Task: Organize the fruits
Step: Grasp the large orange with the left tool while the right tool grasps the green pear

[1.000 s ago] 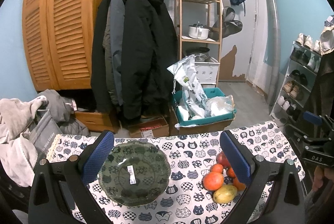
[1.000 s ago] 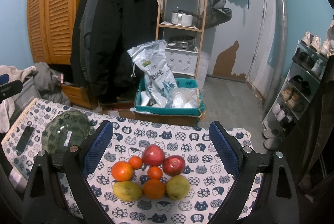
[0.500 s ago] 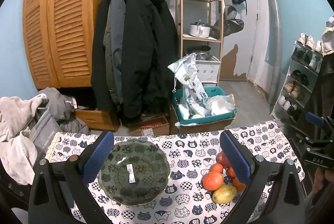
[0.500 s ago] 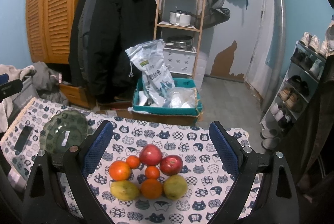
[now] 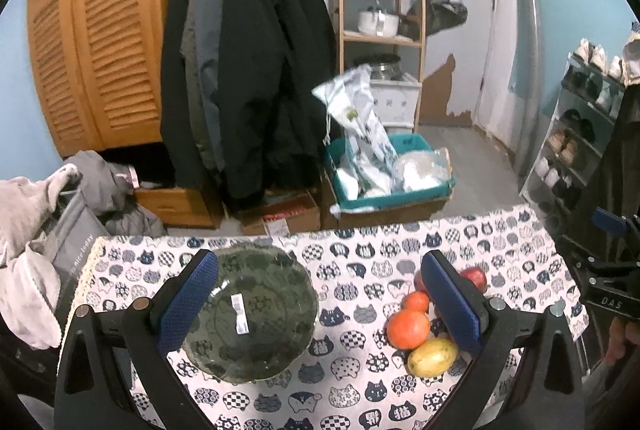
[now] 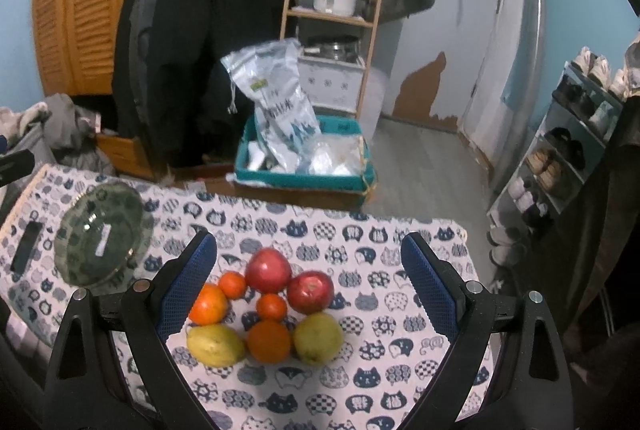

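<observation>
A green glass bowl (image 5: 256, 314) with a white sticker sits empty on the cat-print tablecloth (image 5: 352, 382); it also shows in the right wrist view (image 6: 100, 234). A cluster of fruit lies to its right: two red apples (image 6: 268, 270) (image 6: 311, 291), several oranges (image 6: 269, 341), two yellow-green mangoes (image 6: 215, 345) (image 6: 318, 338). My left gripper (image 5: 320, 294) is open and empty above the bowl's right side. My right gripper (image 6: 308, 282) is open and empty above the fruit (image 5: 408, 324).
A black phone (image 6: 26, 244) lies left of the bowl. The table's far edge (image 6: 320, 209) drops to the floor, where a teal crate (image 6: 304, 173) of bags stands. Coats, a wooden shelf and a shoe rack (image 6: 560, 157) stand beyond.
Both grippers have lowered and tipped slightly towards the table; the bowl and fruit sit a little higher in each view. Nothing on the table has moved.
</observation>
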Tool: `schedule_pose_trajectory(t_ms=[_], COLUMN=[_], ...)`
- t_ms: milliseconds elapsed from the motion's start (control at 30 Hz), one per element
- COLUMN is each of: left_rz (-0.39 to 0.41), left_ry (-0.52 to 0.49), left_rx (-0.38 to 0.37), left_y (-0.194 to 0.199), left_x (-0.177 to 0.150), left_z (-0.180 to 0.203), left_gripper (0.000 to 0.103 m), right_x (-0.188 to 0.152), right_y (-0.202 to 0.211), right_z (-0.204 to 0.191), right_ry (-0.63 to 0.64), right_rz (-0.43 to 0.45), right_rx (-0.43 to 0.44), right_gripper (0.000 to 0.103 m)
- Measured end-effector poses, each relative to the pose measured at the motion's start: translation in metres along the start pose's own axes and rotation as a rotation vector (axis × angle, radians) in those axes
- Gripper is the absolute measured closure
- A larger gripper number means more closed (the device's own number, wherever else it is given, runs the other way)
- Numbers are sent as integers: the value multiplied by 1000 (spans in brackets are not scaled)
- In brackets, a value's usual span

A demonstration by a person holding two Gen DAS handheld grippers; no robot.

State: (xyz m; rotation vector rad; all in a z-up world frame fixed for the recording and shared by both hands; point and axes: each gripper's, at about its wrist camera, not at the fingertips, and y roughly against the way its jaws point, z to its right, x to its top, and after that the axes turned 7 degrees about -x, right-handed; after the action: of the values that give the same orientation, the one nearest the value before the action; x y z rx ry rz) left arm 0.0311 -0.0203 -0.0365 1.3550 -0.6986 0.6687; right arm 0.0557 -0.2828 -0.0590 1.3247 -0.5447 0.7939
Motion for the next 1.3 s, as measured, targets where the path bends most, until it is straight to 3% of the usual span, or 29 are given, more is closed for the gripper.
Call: schedule_pose_trajectory(t_ms=[967,1300], left_rz=[-402,-506], left_ry=[-86,-79], left_rx=[-23,-46], left_y=[-142,-180], left_x=[-57,-75], left_z=[48,62], left_gripper=[1,1], right_x=[-84,-102], right_y=[-125,-160], right_z=[18,20], right_ry=[-15,-66], right_rz=[-421,-517], right_rx=[-33,33], right_gripper=[11,11])
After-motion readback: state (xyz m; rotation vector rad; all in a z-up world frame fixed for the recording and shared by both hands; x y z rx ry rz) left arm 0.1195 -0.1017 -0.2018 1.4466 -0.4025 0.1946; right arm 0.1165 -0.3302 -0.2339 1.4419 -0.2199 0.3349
